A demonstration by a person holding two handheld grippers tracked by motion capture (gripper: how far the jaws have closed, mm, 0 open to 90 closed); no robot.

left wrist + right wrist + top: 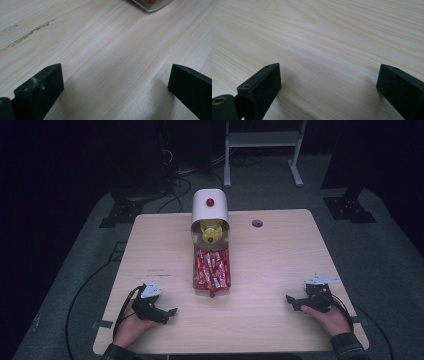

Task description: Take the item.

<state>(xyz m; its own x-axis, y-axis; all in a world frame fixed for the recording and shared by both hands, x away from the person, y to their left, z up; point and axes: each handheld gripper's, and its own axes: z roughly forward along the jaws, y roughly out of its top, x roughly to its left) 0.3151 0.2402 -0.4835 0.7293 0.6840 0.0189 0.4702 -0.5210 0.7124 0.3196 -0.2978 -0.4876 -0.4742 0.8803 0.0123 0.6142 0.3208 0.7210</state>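
While both rest on the table (270, 270), each hand-held gripper, left (172, 312) and right (288, 298), gapes empty.

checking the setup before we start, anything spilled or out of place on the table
One red packet sticks out over the near end of the tray toward the table's middle. A scuffed streak mars the wooden table near the left gripper.

left claw (172, 311): low, jaws wide apart, nothing between | right claw (290, 301): low, jaws wide apart, nothing between
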